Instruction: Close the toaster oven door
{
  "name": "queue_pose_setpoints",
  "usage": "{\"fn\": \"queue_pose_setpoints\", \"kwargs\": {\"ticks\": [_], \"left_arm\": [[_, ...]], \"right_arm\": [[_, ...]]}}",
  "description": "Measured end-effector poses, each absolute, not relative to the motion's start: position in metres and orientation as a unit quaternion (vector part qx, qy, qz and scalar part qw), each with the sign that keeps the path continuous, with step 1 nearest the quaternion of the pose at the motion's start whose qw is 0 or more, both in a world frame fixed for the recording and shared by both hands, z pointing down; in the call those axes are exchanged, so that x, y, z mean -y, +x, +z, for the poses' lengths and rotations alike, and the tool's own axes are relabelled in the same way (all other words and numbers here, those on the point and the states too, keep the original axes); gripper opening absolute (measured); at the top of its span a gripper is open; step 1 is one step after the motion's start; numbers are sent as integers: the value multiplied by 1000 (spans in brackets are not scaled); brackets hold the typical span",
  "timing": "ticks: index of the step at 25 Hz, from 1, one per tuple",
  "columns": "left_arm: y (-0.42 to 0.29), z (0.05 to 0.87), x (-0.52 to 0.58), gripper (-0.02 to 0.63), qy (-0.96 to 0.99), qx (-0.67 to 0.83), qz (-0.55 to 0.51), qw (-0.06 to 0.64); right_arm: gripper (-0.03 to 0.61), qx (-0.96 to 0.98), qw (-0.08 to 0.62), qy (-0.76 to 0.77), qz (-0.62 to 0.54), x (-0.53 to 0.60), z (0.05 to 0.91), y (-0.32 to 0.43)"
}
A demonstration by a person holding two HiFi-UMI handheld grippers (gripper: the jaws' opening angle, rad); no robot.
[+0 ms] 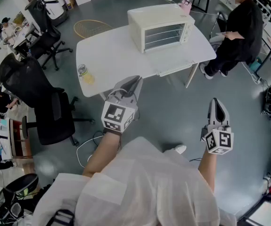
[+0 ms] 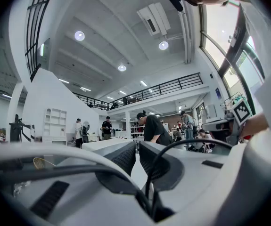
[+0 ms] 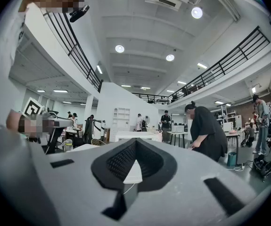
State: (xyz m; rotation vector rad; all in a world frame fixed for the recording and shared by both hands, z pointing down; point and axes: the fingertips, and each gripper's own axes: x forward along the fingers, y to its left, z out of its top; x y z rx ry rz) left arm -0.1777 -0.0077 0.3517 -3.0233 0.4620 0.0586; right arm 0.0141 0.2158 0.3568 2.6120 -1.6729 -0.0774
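Nearest, the person's white top [image 1: 144, 187] fills the bottom of the head view, with both arms stretched forward over the grey floor [image 1: 173, 112]. The left tongs [image 1: 137, 79] point level toward the tabletop [image 1: 111, 55]; in the left gripper view they stand almost together, with a thin slit between the pads and nothing in it. The right tongs [image 1: 216, 100] hang further right, well short of the tabletop, and their tips meet, empty. To the left of the person stands a black chair [image 1: 36, 93]. Beyond it, a jar [image 1: 83, 73] of yellowish stuff lies near the white tabletop's near left edge. The cream oven [image 1: 161, 25] sits at the far right part of the tabletop, well apart from both tongs. Its door [image 1: 173, 60] is folded down flat toward the near edge, and the wire racks show inside. Far right, beside the tabletop, a person in black [image 1: 241, 32] bends over.
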Motion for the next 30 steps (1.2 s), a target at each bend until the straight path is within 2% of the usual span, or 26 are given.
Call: {"fn": "queue_pose_setpoints", "kwargs": {"ticks": [10, 18, 30], "left_arm": [[-177, 354, 12, 25, -988, -147, 15, 42], [-172, 359, 14, 25, -988, -148, 12, 42], [-167, 360, 25, 25, -988, -145, 11, 43]], "right_arm": [[2, 541, 19, 840, -21, -202, 358, 9], [3, 541, -19, 841, -19, -207, 357, 18], [5, 546, 5, 838, -20, -185, 359, 19]]}}
